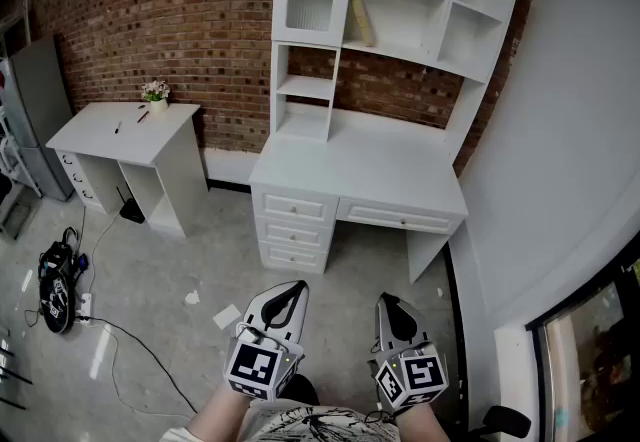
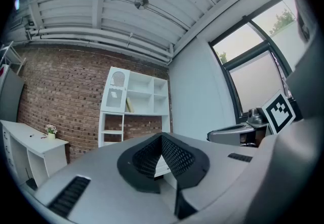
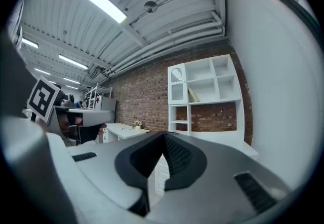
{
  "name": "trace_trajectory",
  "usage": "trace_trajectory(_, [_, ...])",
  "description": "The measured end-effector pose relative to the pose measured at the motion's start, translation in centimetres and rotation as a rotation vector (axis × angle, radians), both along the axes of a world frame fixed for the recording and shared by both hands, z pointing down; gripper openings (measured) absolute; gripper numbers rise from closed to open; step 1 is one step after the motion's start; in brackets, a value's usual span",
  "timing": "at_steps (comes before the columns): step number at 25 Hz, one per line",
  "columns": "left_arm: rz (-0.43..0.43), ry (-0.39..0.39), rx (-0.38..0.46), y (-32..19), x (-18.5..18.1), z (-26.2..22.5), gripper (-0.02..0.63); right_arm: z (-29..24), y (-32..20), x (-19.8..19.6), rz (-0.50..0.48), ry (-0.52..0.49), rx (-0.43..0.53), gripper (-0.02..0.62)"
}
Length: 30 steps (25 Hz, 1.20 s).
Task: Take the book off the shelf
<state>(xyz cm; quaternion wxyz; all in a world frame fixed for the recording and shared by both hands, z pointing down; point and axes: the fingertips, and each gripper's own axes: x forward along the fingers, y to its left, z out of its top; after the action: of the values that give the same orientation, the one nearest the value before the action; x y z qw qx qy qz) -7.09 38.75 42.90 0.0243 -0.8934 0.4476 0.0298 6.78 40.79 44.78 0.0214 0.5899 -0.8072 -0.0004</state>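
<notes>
In the head view, the book [image 1: 362, 21] leaned in an upper compartment of the white shelf [image 1: 400, 52] above the tabletop [image 1: 370, 175]. It was well apart from the 2 tools, the left tool [image 1: 283, 302] and right tool [image 1: 397, 315], both held low over the floor.

In the left gripper view, the left tool [image 2: 162, 139] had its jaws together and empty, with the book [image 2: 129, 104] far ahead, up and left.

In the right gripper view, the right tool [image 3: 163, 139] was closed on nothing, with the book [image 3: 193, 96] far ahead, up and right.

A book [image 1: 362, 21] leans tilted in the white shelf [image 1: 405, 15].
</notes>
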Motion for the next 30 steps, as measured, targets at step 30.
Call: trace_trajectory(30, [-0.023,-0.075,-0.017,-9.4,2.4,1.9,0.012,1.0,-10.3,2.8,-0.012,-0.031,0.013,0.002])
